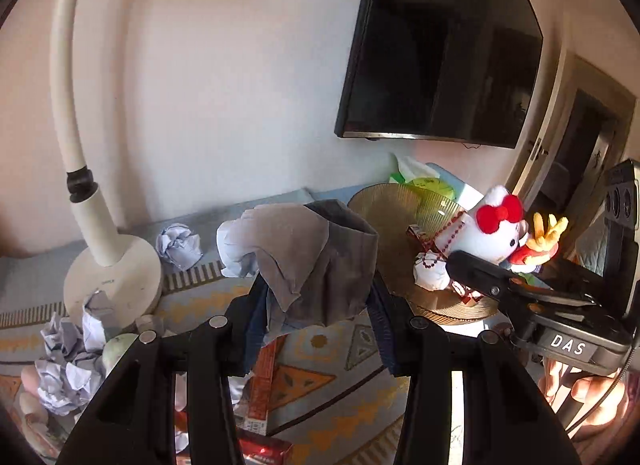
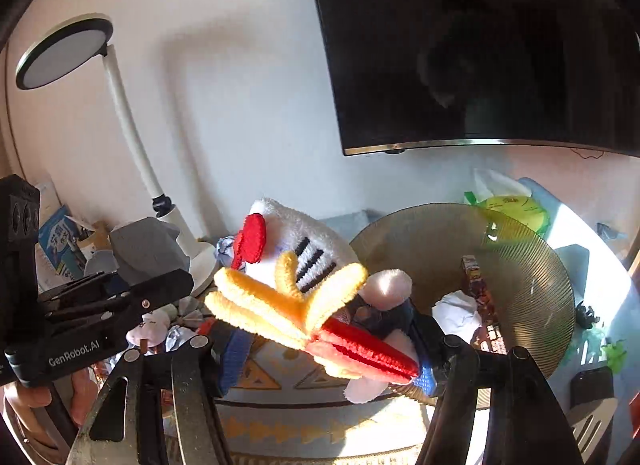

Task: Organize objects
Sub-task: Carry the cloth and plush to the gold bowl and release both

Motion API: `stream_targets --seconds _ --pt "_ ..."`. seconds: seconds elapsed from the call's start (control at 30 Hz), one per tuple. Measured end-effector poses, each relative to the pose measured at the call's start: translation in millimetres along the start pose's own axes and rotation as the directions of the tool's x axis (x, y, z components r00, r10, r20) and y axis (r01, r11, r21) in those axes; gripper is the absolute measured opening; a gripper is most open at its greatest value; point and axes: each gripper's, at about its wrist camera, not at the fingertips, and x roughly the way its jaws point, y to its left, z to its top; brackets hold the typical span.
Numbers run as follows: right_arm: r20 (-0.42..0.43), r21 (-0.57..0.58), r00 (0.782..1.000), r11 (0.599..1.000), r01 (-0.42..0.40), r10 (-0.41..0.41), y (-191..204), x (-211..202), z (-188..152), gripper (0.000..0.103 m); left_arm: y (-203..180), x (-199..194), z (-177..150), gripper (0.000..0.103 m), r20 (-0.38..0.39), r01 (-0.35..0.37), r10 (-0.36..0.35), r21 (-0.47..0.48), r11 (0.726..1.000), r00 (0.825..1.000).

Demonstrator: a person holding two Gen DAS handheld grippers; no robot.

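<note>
**Both grippers loaded above the patterned table**

The left gripper (image 1: 316, 317) has its two black fingers closed in on a crumpled grey fabric garment (image 1: 316, 261), which bunches up between them and hangs clear of the table. A pale blue-white fold of the same bundle sticks out to the left.

The right gripper (image 2: 320, 349) is clamped around a white plush cat toy with a red bow (image 2: 288, 241). The toy lies tilted across the jaws, and its yellow-and-red plush fries (image 2: 288, 305) point toward the camera. In the left wrist view the same toy (image 1: 496, 225) is held up in the air over the edge of a large ribbed amber glass bowl (image 1: 400, 205); the bowl holds a crumpled white paper and some small printed packets (a string of dark red beads drapes over the toy there, too).

Below both tools lies a tablecloth with orange and grey geometric patterns (image 1: 320, 365). On its left side stands a white desk lamp with a round base and curved neck (image 1: 112, 281), with balls of crumpled pale lilac paper (image 1: 180, 245) beside and in front of the base. A dark flat wall-mounted television (image 1: 440, 49) hangs behind. A green-lidded tissue pack (image 2: 516, 209) sits behind the bowl.
</note>
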Motion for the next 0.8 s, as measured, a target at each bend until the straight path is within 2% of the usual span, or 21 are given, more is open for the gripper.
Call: stream_targets --seconds 0.1,0.2,0.4,0.63,0.8 --pt "-0.016 0.037 0.999 0.998 0.047 -0.046 -26 14 10 0.064 -28 30 6 0.043 -0.044 0.053 -0.052 0.031 0.998 0.998" --pt "-0.024 0.070 0.996 0.993 0.092 -0.091 -49 22 13 0.064 -49 51 11 0.043 -0.069 0.073 -0.068 0.058 0.996 0.995" --pt "-0.028 0.130 0.993 0.985 0.114 -0.112 -83 28 21 0.064 -75 78 16 0.043 -0.105 0.120 -0.111 0.090 0.989 0.988" --pt "-0.043 0.178 0.993 0.977 0.114 -0.108 -105 44 35 0.064 -94 100 11 0.043 -0.123 0.129 -0.113 0.128 0.983 0.986" --pt "-0.056 0.158 0.991 0.979 0.133 -0.125 -103 56 42 0.064 -96 115 2 0.043 -0.154 0.154 -0.139 0.090 0.984 0.978"
